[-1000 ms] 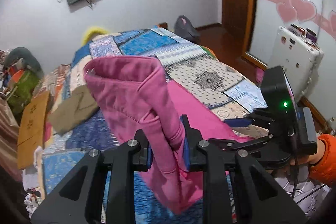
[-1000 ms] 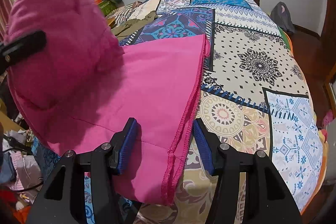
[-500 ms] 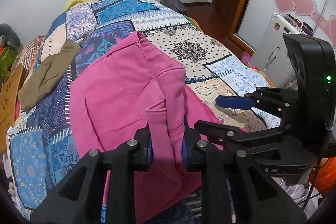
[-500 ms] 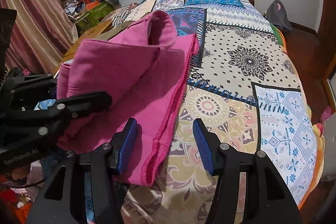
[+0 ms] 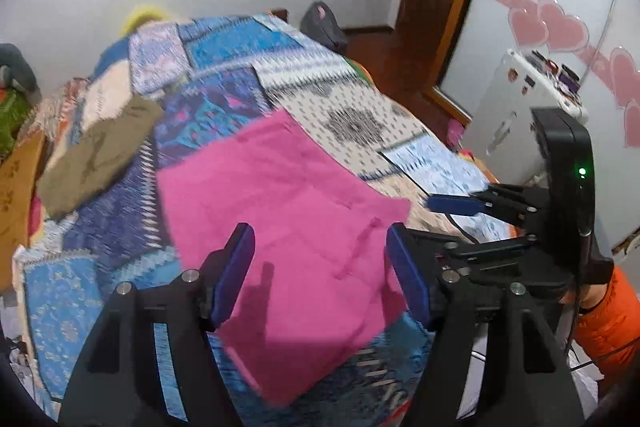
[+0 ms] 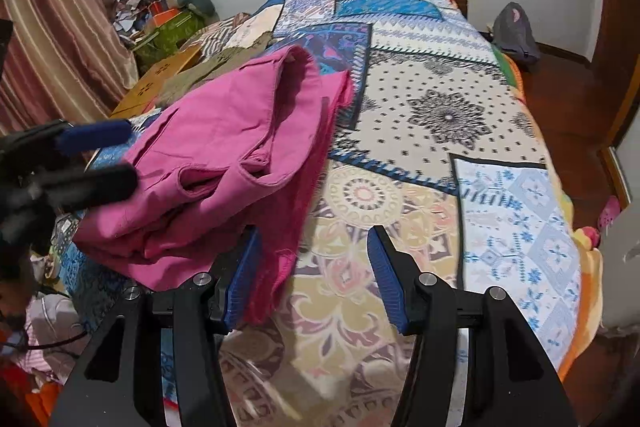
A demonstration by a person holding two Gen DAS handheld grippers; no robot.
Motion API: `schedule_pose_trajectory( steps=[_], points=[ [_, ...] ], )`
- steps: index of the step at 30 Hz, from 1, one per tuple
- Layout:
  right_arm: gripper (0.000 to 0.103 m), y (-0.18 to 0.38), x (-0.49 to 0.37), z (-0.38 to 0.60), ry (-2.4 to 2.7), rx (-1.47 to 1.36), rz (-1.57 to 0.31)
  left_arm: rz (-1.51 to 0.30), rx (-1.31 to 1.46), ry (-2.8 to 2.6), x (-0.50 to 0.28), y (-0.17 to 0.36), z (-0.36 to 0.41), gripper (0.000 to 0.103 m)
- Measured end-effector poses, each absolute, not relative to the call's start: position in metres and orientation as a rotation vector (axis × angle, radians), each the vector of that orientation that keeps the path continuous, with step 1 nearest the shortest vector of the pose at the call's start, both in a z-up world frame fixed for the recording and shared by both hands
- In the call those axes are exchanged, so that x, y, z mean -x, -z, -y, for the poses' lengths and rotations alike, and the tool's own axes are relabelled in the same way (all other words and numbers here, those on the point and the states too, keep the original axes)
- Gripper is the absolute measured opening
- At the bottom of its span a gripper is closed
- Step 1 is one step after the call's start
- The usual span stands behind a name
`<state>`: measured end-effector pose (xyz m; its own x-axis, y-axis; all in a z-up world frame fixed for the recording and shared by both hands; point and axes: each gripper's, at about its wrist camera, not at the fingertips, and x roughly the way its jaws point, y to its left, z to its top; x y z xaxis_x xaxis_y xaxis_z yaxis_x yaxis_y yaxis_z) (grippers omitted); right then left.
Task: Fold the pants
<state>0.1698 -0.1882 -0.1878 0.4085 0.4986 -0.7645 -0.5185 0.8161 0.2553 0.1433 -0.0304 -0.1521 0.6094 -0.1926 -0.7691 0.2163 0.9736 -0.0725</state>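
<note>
- We are seeing an olive garment [image 5: 96,155] lying at the left of the left wrist view on the patchwork bedspread [image 5: 224,75].
- We are holding the left gripper [image 5: 320,267] spread wide, gripping nothing, above the folded pink pants [image 5: 280,211] at centre frame.
- We are keeping the right gripper [image 6: 316,275] wide too, its left finger beside the pants' near edge.

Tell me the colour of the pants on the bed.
Pink-magenta pants, clearest in the right wrist view.
</note>
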Motion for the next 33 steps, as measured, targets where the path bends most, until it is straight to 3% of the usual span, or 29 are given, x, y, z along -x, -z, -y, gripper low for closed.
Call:
schedule_pose_trajectory(
  steps=[4, 11, 16, 28, 30, 33],
  points=[
    [0.051, 0.173, -0.17, 0.199, -0.625, 0.002, -0.916, -0.884, -0.031, 0.174, -0.153, 0.147, -0.004, 0.075],
    [0.051, 0.15, -0.166, 0.182, -0.658, 0.007, -0.856, -1.016, 0.012, 0.151, -0.146, 0.192, -0.027, 0.075],
    [0.064, 0.15, -0.164, 0.159, -0.693, 0.01, -0.842, -0.984, 0.003, 0.121, -0.135, 0.209, -0.01, 0.087],
    [0.064, 0.197, -0.163, 0.159, -0.654, 0.003, -0.968, -0.945, -0.021, 0.088, -0.142, 0.191, -0.026, 0.087],
    [0.073, 0.201, -0.166, 0.162, -0.643, 0.025, -0.962, -0.933, -0.034, 0.054, -0.15, 0.184, -0.037, 0.087],
    [0.073, 0.202, -0.17, 0.16, -0.642, 0.058, -0.956, -0.921, -0.03, 0.019, -0.165, 0.177, -0.056, 0.087]
  ],
)
